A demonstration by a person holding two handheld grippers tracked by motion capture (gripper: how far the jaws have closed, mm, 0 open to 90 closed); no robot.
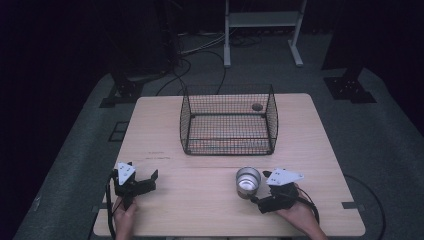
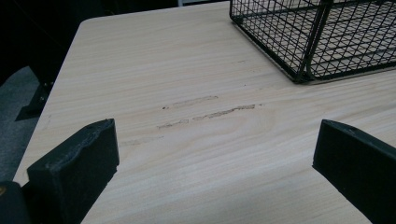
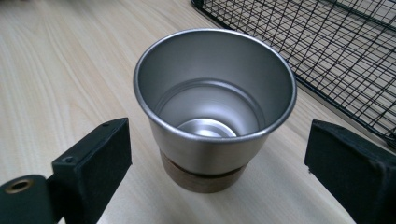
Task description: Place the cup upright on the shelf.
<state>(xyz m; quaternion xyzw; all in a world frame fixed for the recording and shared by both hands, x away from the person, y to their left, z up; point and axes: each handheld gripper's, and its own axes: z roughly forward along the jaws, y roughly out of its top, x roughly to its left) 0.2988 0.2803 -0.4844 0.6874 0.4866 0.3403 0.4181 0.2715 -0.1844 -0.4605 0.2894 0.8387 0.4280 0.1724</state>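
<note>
The steel cup (image 3: 215, 109) stands upright on the table (image 1: 200, 200), between the spread jaws of the right gripper (image 3: 217, 163), not yet touched. It is judged light, rigid and slippery: grip the lower wall above its brown base. The cup is empty. The wire basket (image 1: 228, 120) beyond looks empty. The left gripper (image 2: 210, 163) is spread, holding nothing.

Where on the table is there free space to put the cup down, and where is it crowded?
Bare wood lies between the left tool and the metal cup, and along the table's left and right edges beside the wire basket. It is crowded around the cup, where the right tool stands with open jaws.
</note>
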